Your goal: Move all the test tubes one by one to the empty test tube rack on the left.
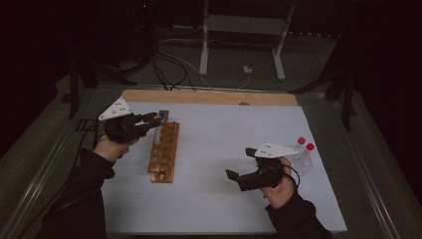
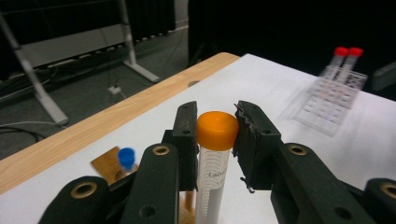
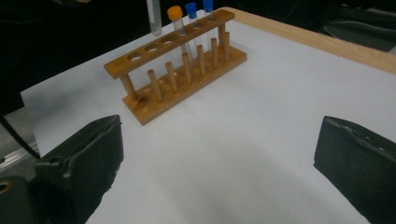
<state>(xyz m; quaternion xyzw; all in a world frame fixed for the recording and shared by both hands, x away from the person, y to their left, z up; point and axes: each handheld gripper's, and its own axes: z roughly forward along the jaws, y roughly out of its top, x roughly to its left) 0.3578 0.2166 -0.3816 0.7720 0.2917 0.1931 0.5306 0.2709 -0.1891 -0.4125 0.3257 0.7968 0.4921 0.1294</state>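
Note:
My left gripper [image 1: 155, 119] is shut on a clear tube with an orange cap [image 2: 217, 129], held upright over the far end of the wooden tube rack [image 1: 164, 154]. In the right gripper view the tube's rounded lower end [image 3: 154, 18] hangs just above the rack [image 3: 187, 79], beside its row of holes. The rack holds one orange-capped tube [image 3: 175, 11] and two blue-capped tubes [image 3: 191, 8]. My right gripper [image 1: 240, 163] rests low over the white mat at the right. Its jaws stand wide open with nothing between them [image 3: 219, 154].
A clear plastic rack [image 1: 301, 162] with two red-capped tubes [image 1: 301, 140] stands behind my right hand, near the mat's right edge. A wooden strip [image 1: 209, 97] borders the far side of the mat. Beyond it are cables and a stand's legs on the floor.

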